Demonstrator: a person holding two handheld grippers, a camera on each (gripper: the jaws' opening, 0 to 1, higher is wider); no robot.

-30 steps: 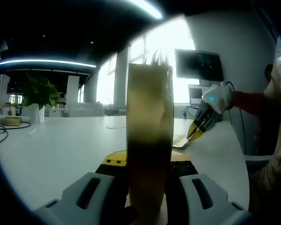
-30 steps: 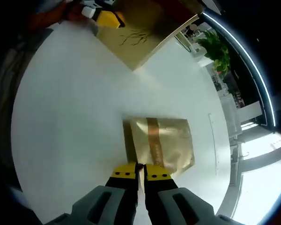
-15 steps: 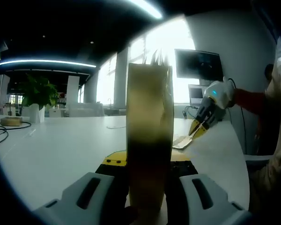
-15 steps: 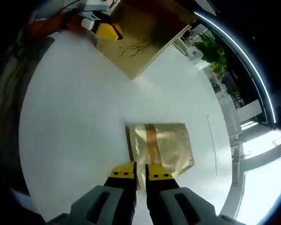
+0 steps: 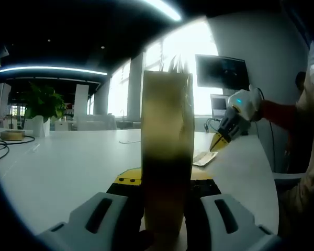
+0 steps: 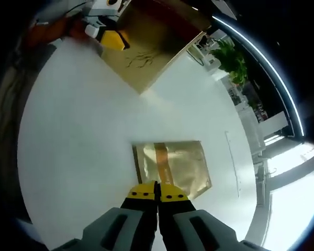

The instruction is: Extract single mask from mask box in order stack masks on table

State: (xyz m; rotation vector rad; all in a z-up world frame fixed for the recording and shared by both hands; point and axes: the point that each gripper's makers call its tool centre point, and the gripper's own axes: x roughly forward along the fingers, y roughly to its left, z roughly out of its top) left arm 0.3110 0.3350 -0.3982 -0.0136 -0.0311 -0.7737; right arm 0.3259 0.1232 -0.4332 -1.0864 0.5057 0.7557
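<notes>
I am clamping the upright mask box (image 5: pixel 166 157) between the jaws of my left gripper (image 5: pixel 165 180), holding it steady on the white table (image 5: pixel 57 167). My right gripper (image 6: pixel 157 192) is hanging above the gold mask packet (image 6: pixel 174 166) with jaws pressed together, gripping nothing. The packet is lying flat just ahead of its tips, so I am judging the next one should go squarely on top.

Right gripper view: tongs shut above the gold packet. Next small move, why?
Probably swing the right tongs toward the tall gold mask box: the flat gold mask packet lies on the white table, and the tongs look shut and clear of it.
</notes>
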